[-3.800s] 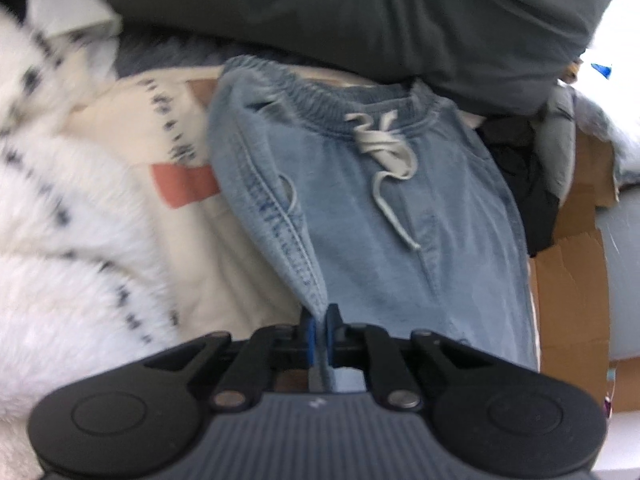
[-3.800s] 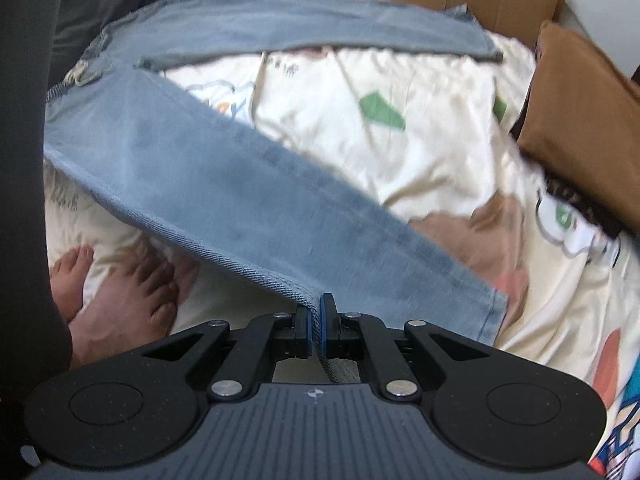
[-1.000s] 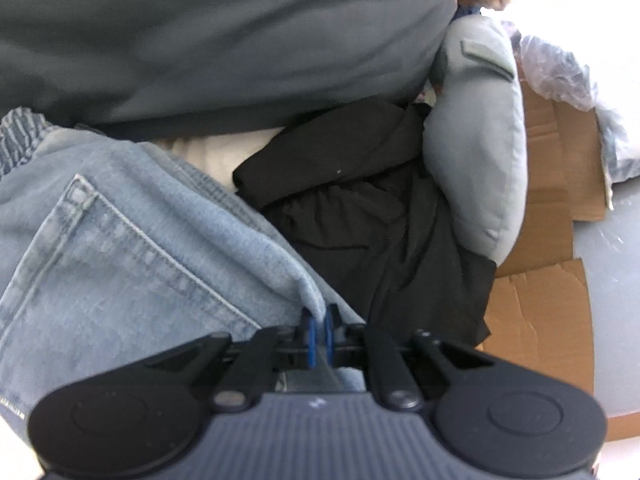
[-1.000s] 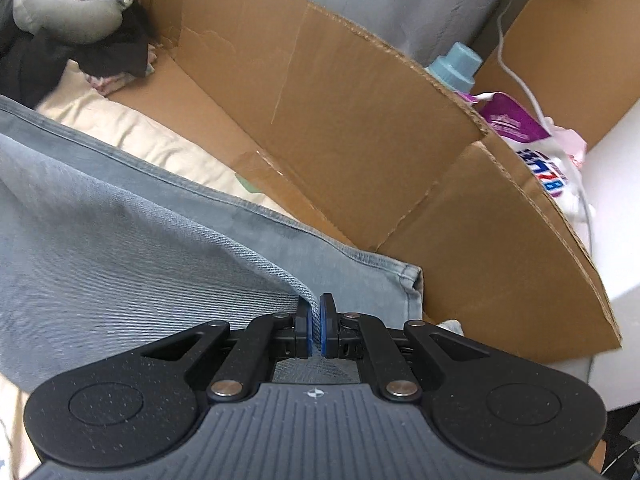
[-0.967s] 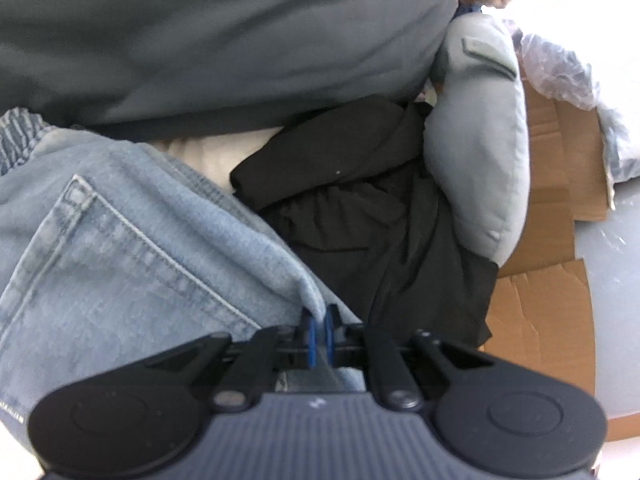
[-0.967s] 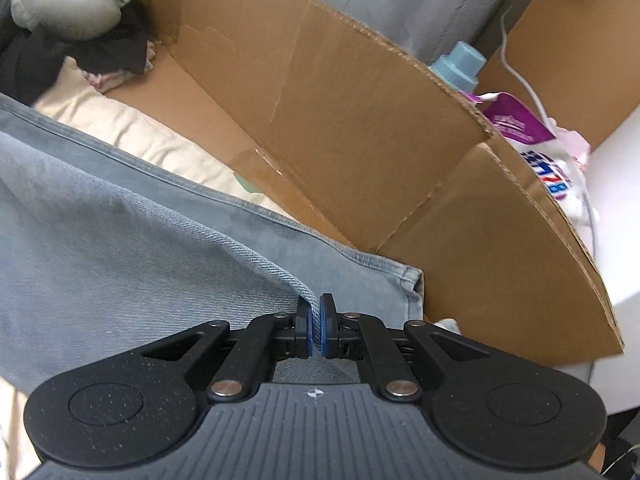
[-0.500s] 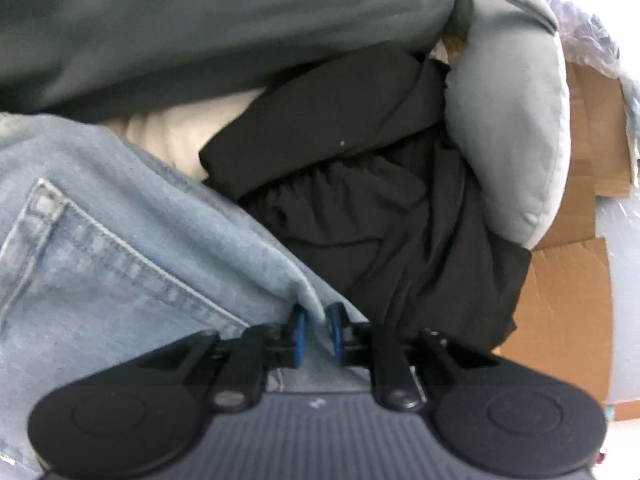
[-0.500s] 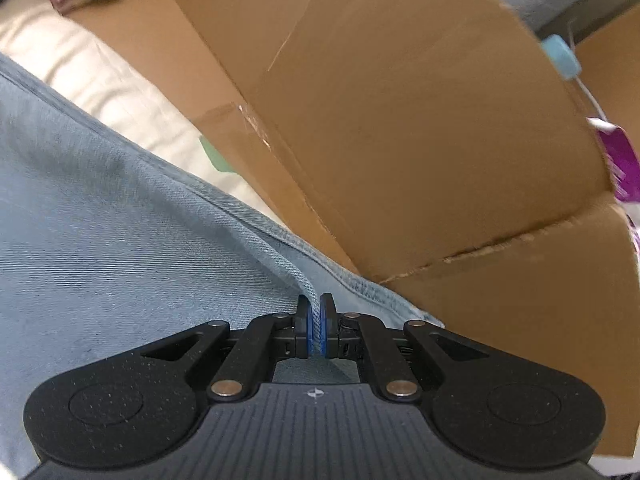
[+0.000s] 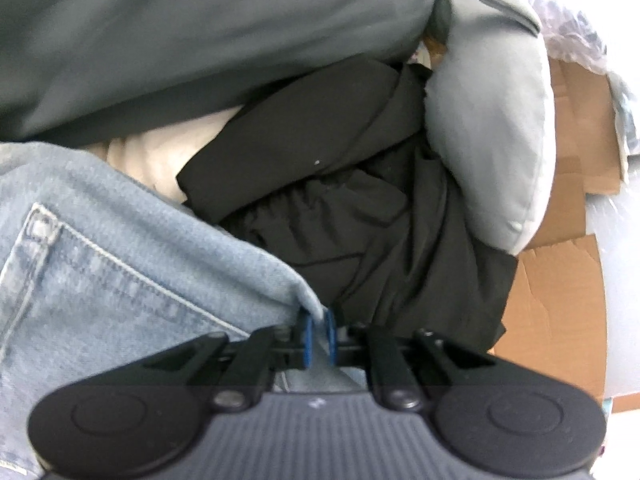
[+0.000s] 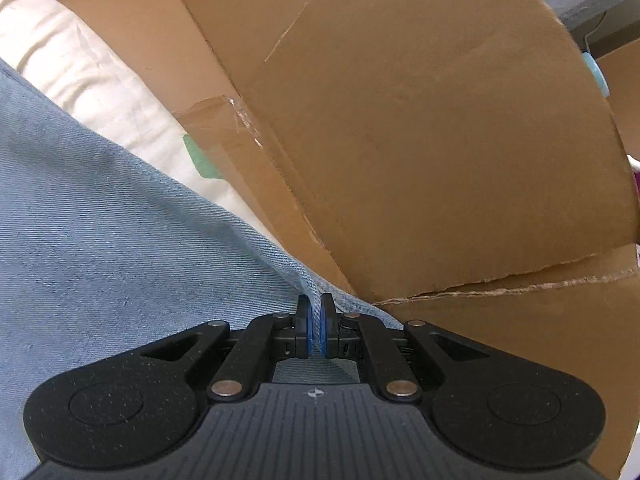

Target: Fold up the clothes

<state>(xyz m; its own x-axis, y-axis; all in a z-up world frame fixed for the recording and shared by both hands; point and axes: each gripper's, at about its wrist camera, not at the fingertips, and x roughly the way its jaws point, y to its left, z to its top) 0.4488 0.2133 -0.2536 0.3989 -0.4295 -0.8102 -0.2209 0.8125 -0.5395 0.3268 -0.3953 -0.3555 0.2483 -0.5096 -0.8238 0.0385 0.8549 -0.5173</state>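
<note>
Fingers point(image 9: 307, 334) of the left gripper point(image 9: 319, 334) stand a little apart, a narrow gap between the blue pads; a fold of the jeans point(image 9: 120, 264) passes through the gap, loose rather than pinched. A second ago these pads were pressed shut on the same fold; half a second ago they had begun to part, and the gap is much the same now.

Fingers point(image 10: 327, 336) of the right gripper point(image 10: 318, 334) are closed to a slit on the jeans' edge point(image 10: 120, 240), denim gripped between the pads. No change in that grip against the earlier frames.

Landmark: the jeans.
- Left view: back pocket seam runs left of the gripper. Black garment point(image 9: 360, 216) lies just beyond the jeans' fold, touching it. Grey cushion point(image 9: 500, 120) sits past the black garment, to the right. Dark grey fabric point(image 9: 200, 32) fills the far side. Cream bedding point(image 9: 160, 160) shows between jeans and black garment.
- Right view: jeans spread flat to the left of the gripper, over the cream bedding point(image 10: 80, 64). Cardboard box point(image 10: 440, 120) stands just beyond the jeans' edge; closer and larger in view than a second ago.
</note>
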